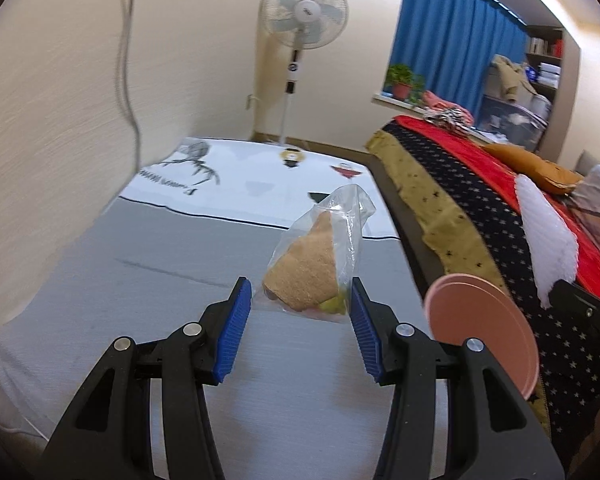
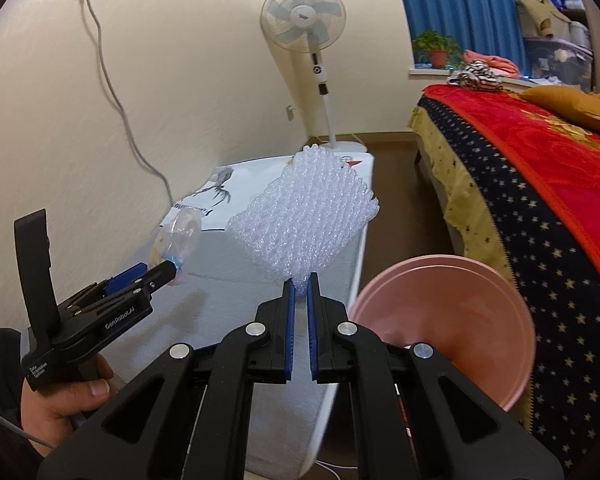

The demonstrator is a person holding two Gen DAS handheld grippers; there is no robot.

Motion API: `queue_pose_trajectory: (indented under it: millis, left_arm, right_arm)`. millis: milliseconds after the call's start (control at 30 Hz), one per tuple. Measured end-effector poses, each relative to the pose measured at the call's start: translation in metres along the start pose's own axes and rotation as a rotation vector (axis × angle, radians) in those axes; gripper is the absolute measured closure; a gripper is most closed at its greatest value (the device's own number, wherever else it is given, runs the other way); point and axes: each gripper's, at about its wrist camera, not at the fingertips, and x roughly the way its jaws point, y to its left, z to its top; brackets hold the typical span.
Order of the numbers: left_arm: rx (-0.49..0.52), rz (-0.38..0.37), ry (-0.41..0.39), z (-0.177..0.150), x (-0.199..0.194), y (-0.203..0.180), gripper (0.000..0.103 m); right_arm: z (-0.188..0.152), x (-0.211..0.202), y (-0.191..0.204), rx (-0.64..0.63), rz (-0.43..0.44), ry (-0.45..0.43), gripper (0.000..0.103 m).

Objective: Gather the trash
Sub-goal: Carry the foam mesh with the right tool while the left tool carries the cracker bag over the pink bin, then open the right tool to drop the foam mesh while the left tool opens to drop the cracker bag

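A clear plastic bag (image 1: pixel 312 264) with a brown piece of bread and food scraps inside sits between the blue pads of my left gripper (image 1: pixel 299 286). Both pads press on its sides, so the gripper is shut on it. The right wrist view shows that bag (image 2: pixel 180 232) blurred at the tip of the left gripper (image 2: pixel 168 270), above the surface. My right gripper (image 2: pixel 300 280) is shut on the lower corner of a white foam net sleeve (image 2: pixel 304 220), which stands up from its tips. That foam net (image 1: pixel 544 232) also shows at the right of the left wrist view. A pink plastic bowl (image 2: pixel 440 320) lies tilted to the right of both grippers.
Below both grippers lies a grey-white padded surface (image 1: pixel 160 280) with a printed white cloth (image 1: pixel 252 172) at its far end. A bed with a starred dark cover and red blanket (image 2: pixel 540 184) runs along the right. A standing fan (image 2: pixel 304 16) and a wall cable (image 2: pixel 112 92) are behind.
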Motion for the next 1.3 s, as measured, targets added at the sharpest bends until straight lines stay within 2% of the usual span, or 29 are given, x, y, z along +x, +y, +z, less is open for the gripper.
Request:
queue_pose_trajectory:
  millis: [567,900,1300]
  left_arm:
    - [0.115,-0.16,-0.005,-0.007,0.008,-0.071,0.054]
    - [0.15,-0.231,0.021,-0.014,0.029,-0.106,0.054]
    - [0.194,-0.29,0.069,-0.026,0.06,-0.139,0.054]
  right_arm:
    - [0.003,-0.035,-0.049,0.079,-0.212,-0.044,0.097]
    - [0.001,-0.029,-0.074,0.136,-0.318,-0.03,0.097]
    - [-0.001,-0.014,-0.093,0.173,-0.403,-0.017,0.097]
